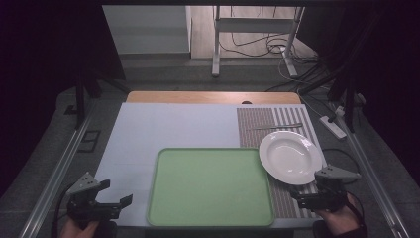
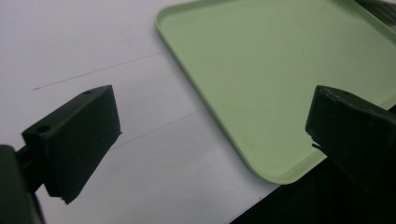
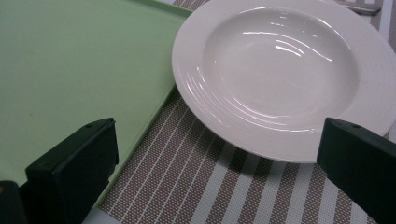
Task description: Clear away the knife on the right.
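With both tools held low at the near edge of the table, I see the right gripper (image 1: 303,197) with its two black jaws standing wide apart and nothing between them; the same gap shows in the right gripper view (image 3: 217,168). Just ahead of it lies one white plate (image 1: 290,156), deep-welled with ribbed rings on its rim, empty and upright (its near rim sits close to the jaws but apart from them). The plate (image 3: 280,74) rests on one striped placemat (image 1: 277,124), brown and white, and its left rim just overlaps the edge of one pale green tray (image 1: 210,186). On the far part of the mat lies one piece of silver cutlery (image 1: 275,127), too small for me to tell which kind.

The left gripper (image 1: 116,193) is at the near left corner, well apart from the plate, jaws also spread and empty. In the left gripper view (image 2: 212,135) its jaws frame the tray's (image 2: 261,84) near left corner and the pale blue table cover (image 1: 168,124). The tray is empty.

I can read no brand, label or writing on any of these things.
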A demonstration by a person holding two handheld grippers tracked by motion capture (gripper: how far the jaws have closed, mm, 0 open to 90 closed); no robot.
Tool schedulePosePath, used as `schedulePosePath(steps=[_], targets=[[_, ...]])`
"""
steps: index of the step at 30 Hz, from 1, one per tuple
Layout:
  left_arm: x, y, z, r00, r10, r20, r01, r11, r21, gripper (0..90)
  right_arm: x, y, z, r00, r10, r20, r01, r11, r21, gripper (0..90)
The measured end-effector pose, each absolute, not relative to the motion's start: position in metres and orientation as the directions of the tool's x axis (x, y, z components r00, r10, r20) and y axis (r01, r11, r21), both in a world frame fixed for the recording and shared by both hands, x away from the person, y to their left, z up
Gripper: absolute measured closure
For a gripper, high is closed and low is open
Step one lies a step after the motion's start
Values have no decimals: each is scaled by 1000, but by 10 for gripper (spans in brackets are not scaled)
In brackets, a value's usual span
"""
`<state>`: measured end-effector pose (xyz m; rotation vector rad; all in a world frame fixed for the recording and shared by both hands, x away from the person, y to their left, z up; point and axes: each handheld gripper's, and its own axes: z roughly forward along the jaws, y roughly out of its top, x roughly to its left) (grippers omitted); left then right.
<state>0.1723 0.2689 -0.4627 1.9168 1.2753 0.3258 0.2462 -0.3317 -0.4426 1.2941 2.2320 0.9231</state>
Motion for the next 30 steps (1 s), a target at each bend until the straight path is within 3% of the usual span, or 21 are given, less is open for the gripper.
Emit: schedulePosePath(steps=[18, 30], targets=[[172, 269, -463, 459, 865, -205, 657, -175, 733, 28, 250, -332, -444, -488, 873, 10, 637, 349, 687, 0], [172, 269, -463, 458, 865, -205, 658, -174, 733, 28, 251, -327, -445, -537, 844, -5, 632, 406, 660, 0]])
